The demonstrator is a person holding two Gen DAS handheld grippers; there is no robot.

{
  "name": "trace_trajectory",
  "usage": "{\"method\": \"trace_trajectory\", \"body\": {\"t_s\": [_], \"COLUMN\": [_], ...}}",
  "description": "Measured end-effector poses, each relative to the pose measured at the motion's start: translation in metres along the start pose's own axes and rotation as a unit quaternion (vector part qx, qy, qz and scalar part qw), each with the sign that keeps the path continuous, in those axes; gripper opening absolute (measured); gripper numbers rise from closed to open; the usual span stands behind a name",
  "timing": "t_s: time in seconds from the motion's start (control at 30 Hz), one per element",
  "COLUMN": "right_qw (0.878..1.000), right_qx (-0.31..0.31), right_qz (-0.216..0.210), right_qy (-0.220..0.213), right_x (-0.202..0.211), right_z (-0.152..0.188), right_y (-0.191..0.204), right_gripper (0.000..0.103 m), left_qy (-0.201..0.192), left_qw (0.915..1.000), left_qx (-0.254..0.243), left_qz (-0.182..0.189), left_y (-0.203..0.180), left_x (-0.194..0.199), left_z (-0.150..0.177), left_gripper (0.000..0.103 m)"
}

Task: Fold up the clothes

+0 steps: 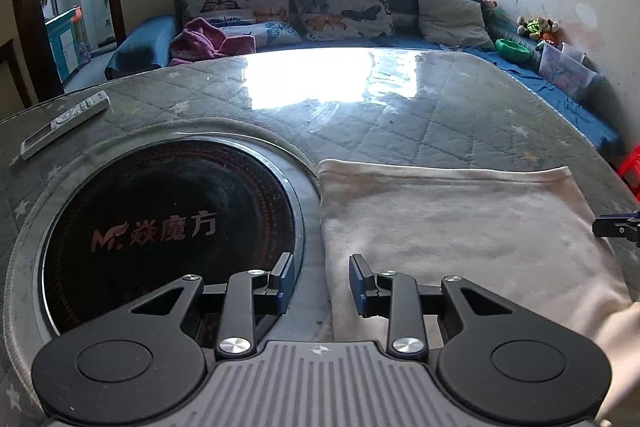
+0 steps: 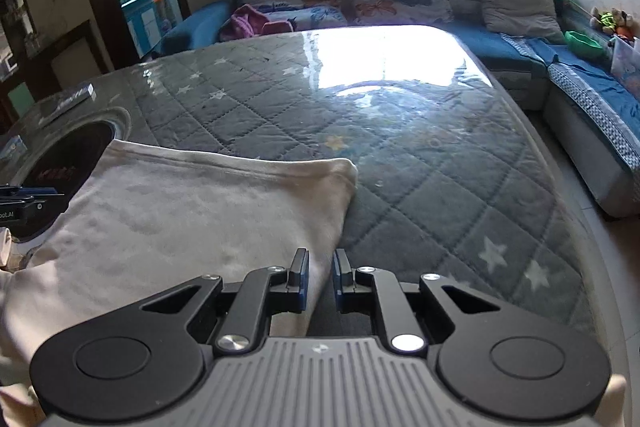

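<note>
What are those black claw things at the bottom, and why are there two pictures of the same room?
They are tongs that a person holds, one in each hand, each with a camera looking along its two fingers. One picture comes from the left tongs, the other from the right tongs. Both are open and hold nothing. On the quilted table cover lies a cream cloth, waiting to be folded. The left tongs are at its left edge, the right tongs at its right edge. There is also a round black cooktop and a remote control.
</note>
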State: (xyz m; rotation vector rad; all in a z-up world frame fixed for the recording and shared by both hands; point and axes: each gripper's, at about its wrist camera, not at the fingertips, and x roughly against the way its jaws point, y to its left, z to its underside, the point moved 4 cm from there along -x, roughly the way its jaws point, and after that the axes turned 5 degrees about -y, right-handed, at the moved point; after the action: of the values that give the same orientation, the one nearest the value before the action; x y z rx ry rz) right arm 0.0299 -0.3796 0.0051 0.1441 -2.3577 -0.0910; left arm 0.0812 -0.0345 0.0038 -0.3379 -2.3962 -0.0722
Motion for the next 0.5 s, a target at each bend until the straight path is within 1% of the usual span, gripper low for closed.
{"method": "trace_trajectory", "body": {"t_s": [0.13,0.27,0.33,0.37,0.5], "right_qw": [1.000,1.000,1.000,1.000,0.999], "right_qx": [0.011,0.012,0.015,0.017,0.031], "right_qz": [0.002,0.002,0.001,0.002,0.005], "right_qy": [0.007,0.009,0.009,0.009,0.011], "right_x": [-0.012,-0.019,-0.021,-0.022,-0.029], "right_z": [-0.003,-0.010,-0.013,-0.014,-0.020], "right_y": [0.003,0.003,0.002,0.002,0.004], "right_gripper": [0.011,0.010,0.007,0.007,0.006], "left_qy": [-0.001,-0.002,-0.004,-0.005,-0.006], "left_qw": [1.0000,0.9998,0.9996,0.9995,0.9991], "left_qx": [-0.007,-0.018,-0.024,-0.028,-0.038], "left_qz": [0.005,0.008,0.011,0.012,0.014], "left_y": [-0.002,-0.005,-0.008,-0.010,-0.014], "left_x": [-0.009,-0.017,-0.020,-0.022,-0.031], "left_z": [-0.003,-0.006,-0.008,-0.009,-0.013], "left_gripper": [0.032,0.021,0.019,0.016,0.012]}}
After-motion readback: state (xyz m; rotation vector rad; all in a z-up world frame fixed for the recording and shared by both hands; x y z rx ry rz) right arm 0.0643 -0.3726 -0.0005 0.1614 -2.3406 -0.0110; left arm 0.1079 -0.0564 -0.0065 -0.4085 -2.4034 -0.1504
